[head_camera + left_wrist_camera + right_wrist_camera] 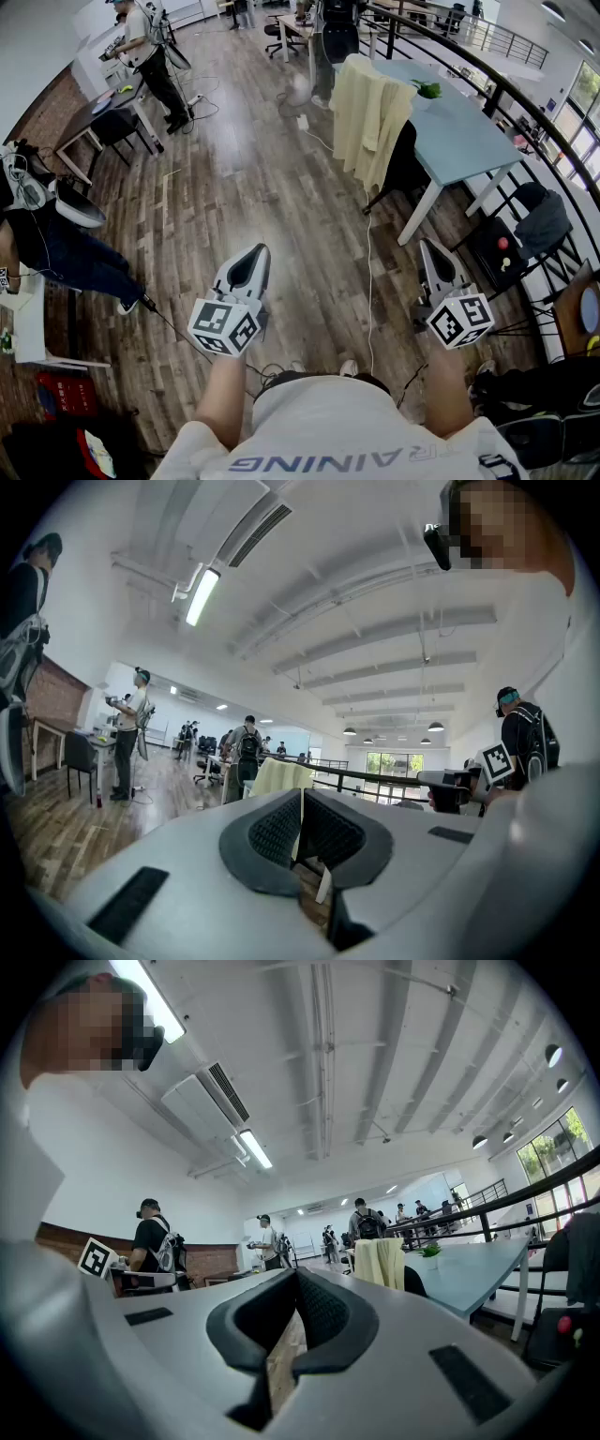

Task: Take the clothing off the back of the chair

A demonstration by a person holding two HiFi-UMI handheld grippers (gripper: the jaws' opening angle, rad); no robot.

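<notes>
Closing in: we're well short of the chair and nothing's been touched, so we'd call this the walk-up.
clothing: a pale yellow garment draped over the chair back and hanging most of the way down it. It sits right at the near end of the light blue table, ahead of us and a bit to the right.
left gripper: held level, jaws pressed together with nothing between them.
right gripper: same deal, clenched on air and pointing at the floor ahead.
watch out: a white cable runs along the wood floor between us and the chair, so we should step beside it, not on it.
how we'd do it: walk up square to the chair back and spread both sets of jaws before reaching. Then pinch the fabric up high near the top edge, one gripper per side, and lift up before pulling away so it clears the backrest.
not sure: from here we can't tell whether it's hooked over the chair's corners or just laid on top. A gentle test lift first seems smart.
chair risk: it may roll or tip if we yank sideways.
</notes>
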